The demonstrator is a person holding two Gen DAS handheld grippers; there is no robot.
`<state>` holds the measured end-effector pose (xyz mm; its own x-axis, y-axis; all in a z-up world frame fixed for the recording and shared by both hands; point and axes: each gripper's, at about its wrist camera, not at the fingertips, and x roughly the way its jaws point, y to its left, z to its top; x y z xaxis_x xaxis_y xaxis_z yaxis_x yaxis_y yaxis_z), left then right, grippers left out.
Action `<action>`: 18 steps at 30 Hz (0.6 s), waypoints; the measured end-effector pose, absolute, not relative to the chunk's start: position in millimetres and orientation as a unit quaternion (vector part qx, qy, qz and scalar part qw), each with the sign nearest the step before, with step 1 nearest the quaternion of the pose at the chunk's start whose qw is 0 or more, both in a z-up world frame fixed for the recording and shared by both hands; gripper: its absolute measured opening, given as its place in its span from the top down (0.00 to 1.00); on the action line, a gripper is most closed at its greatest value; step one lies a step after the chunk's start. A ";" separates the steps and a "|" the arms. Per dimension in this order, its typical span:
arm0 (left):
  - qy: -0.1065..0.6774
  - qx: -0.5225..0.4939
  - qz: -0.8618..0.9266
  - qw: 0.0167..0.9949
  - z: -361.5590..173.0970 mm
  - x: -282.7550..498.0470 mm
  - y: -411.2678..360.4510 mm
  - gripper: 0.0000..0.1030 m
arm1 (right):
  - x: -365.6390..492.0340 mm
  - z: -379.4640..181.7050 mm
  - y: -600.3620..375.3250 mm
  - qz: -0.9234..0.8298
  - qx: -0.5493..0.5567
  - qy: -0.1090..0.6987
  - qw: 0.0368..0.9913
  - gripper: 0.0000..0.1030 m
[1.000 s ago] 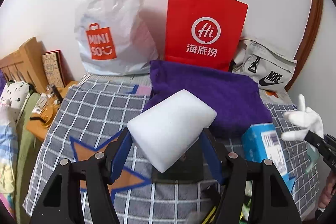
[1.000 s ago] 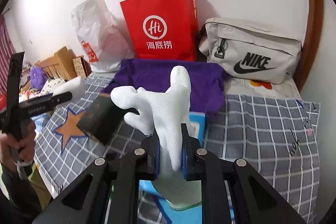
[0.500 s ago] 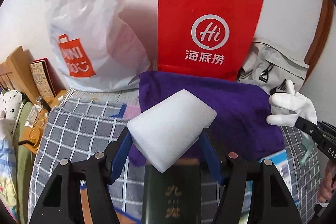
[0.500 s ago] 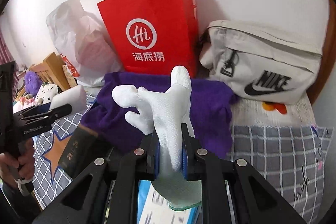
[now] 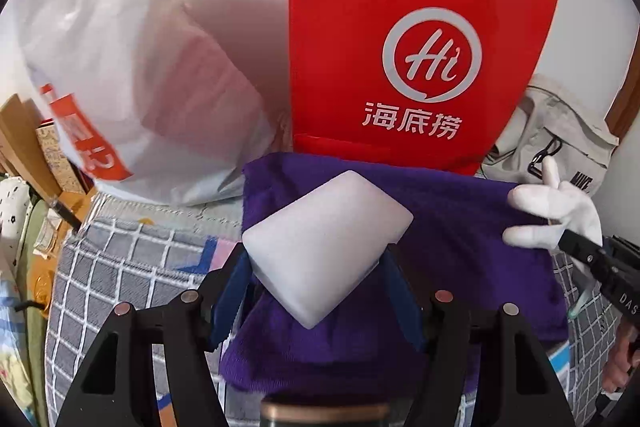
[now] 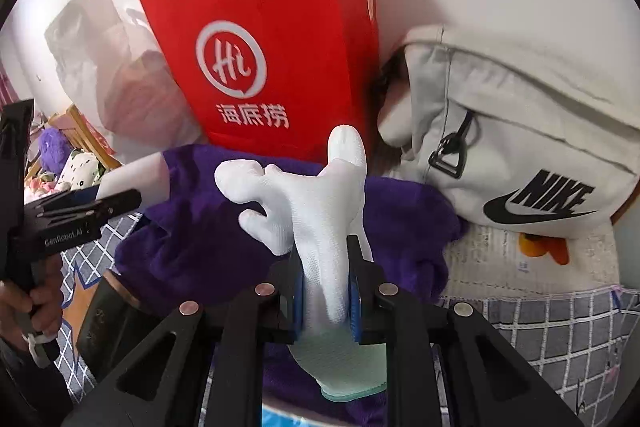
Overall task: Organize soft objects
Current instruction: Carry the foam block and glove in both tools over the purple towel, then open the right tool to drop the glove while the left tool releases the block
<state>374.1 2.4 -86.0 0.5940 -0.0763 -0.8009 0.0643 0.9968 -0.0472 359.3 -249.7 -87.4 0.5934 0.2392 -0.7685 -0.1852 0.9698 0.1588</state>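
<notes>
My left gripper [image 5: 316, 279] is shut on a white sponge block [image 5: 326, 247] and holds it above a purple towel [image 5: 460, 251] on the bed. My right gripper [image 6: 326, 291] is shut on a white glove [image 6: 316, 211] with a pale green cuff, its fingers standing up, also over the purple towel [image 6: 192, 239]. The glove shows at the right of the left wrist view [image 5: 556, 215]. The sponge shows at the left of the right wrist view [image 6: 136, 179]. A red paper bag [image 5: 412, 39] stands close behind the towel.
A white plastic shopping bag [image 5: 132, 75] leans on the wall at the left of the red bag. A grey Nike bag [image 6: 516, 147] lies at the right. The bed has a grey checked cover [image 5: 120, 275]. A dark booklet [image 6: 108, 323] lies near the towel.
Both grippers have moved forward toward the red bag and the wall, carrying the sponge and the glove. The bags look much larger and the towel now lies under both grippers.
</notes>
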 end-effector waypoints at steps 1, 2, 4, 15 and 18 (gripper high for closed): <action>0.450 -0.005 -0.039 0.892 -87.6 377.6 2.0 0.38 | 362.0 -92.1 -250.0 0.119 0.031 0.438 0.891 0.82; 0.452 -0.004 -0.038 0.891 -90.9 382.5 1.2 0.38 | 365.2 -97.2 -251.4 0.120 0.033 0.438 0.890 0.82; 0.456 -0.004 -0.037 0.889 -96.1 390.6 0.9 0.38 | 374.3 -107.3 -252.4 0.118 0.033 0.454 0.882 0.82; 0.486 -0.055 -0.055 0.870 -129.7 426.3 2.3 0.38 | 391.0 -139.7 -257.1 0.126 0.037 0.483 0.866 0.79; 0.489 -0.061 -0.062 0.868 -131.2 429.4 2.4 0.38 | 393.4 -144.4 -258.7 0.127 0.043 0.486 0.864 0.79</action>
